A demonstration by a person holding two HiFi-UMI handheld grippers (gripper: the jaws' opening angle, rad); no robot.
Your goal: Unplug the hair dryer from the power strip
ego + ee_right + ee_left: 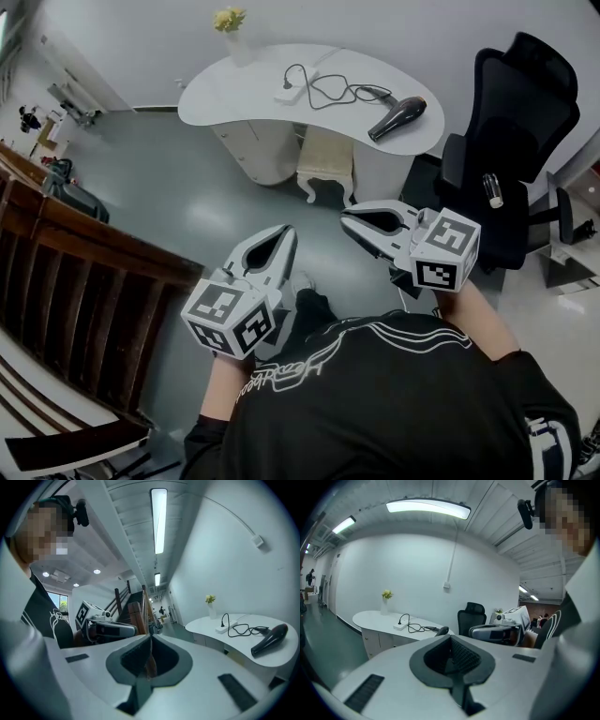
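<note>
Far ahead on the white curved table (234, 94) lies a black hair dryer (397, 117). Its black cable (328, 92) loops across to a white power strip (289, 94), where the plug sits in a socket. Both grippers hang in the air well short of the table, over the floor. My left gripper (286, 234) is shut with nothing between its jaws. My right gripper (349, 220) is likewise shut and empty. In the left gripper view the left gripper (451, 637) faces the power strip (400, 626) and dryer (442, 631). The right gripper (151, 637) sees the dryer (269, 640) and strip (223, 630) off to its right.
A vase of yellow flowers (231, 23) stands at the table's far edge. A black office chair (511, 141) sits to the right of the table, and a white stool (326, 164) is tucked under it. A wooden stair railing (84, 281) runs along the left.
</note>
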